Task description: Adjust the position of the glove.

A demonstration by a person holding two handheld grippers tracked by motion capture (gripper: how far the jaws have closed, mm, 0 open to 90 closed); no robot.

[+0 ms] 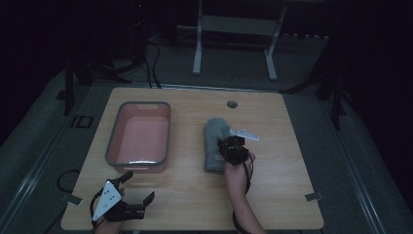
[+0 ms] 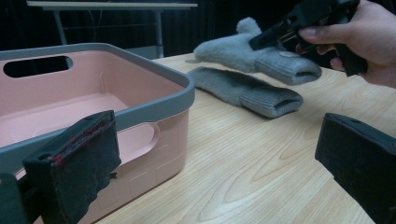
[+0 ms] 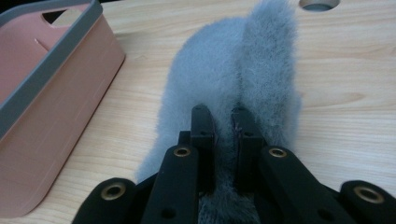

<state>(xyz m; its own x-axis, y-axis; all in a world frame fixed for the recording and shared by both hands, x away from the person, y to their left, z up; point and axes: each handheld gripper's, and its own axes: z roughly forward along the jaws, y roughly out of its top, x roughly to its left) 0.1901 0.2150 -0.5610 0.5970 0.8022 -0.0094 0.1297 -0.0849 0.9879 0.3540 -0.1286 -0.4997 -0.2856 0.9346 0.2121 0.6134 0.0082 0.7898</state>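
From the high view, a wooden table is seen with a pink basin set left of centre and a pair of grey mittens lying stacked to its right. The right gripper is lowered onto the near end of the upper mitten, the hand behind it. The left gripper is held at the near left corner, well apart from the mittens, its jaws spread wide with nothing between them (a waiting posture, it would seem).

In the left gripper view, the basin is shown just beside the left jaw and is empty. Beyond it, the upper mitten is raised at its cuff above the lower mitten, which lies flat on the wood — the right gripper is seen pinching that upper one.

In the right gripper view, the jaws are drawn nearly together on a fold of the mitten near its cuff. The basin stands to the left — probably where the mitten is to be carried.
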